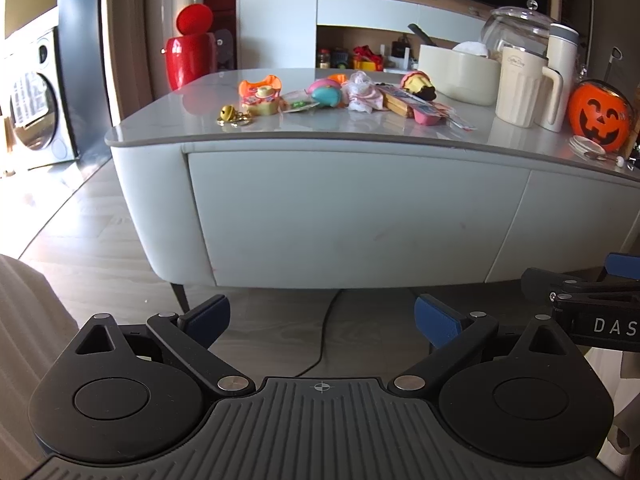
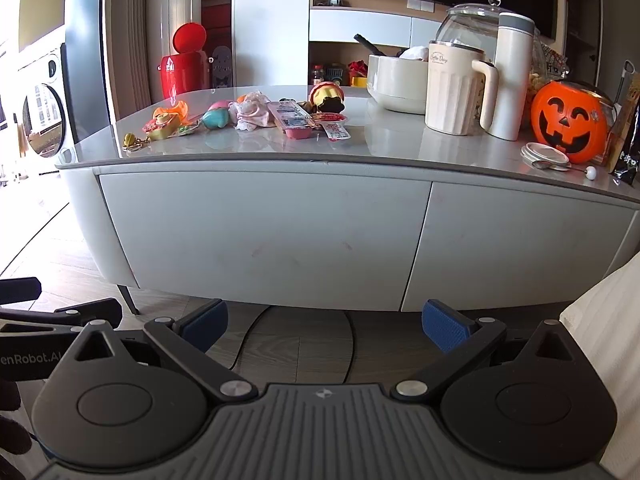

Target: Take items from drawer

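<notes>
A pale grey cabinet stands ahead with two shut drawer fronts: the left drawer front (image 1: 352, 216) (image 2: 264, 236) and the right drawer front (image 1: 568, 224) (image 2: 516, 248). Small toys and snack packs (image 1: 336, 96) (image 2: 248, 114) lie spread on its grey top (image 1: 280, 128) (image 2: 392, 140). My left gripper (image 1: 322, 316) hangs open and empty, low over the floor in front of the cabinet. My right gripper (image 2: 324, 320) is open too, holding nothing, beside it; its arm (image 1: 592, 296) shows at the left wrist view's right edge.
At the right of the top stand a cream pitcher (image 2: 456, 88), a white flask (image 2: 514, 76), a glass jar, a white bowl (image 1: 456, 74) and an orange pumpkin bucket (image 2: 568, 120). A red bin (image 1: 190, 52) and a washing machine (image 1: 36, 96) stand left. Cables (image 2: 256, 332) lie on the floor.
</notes>
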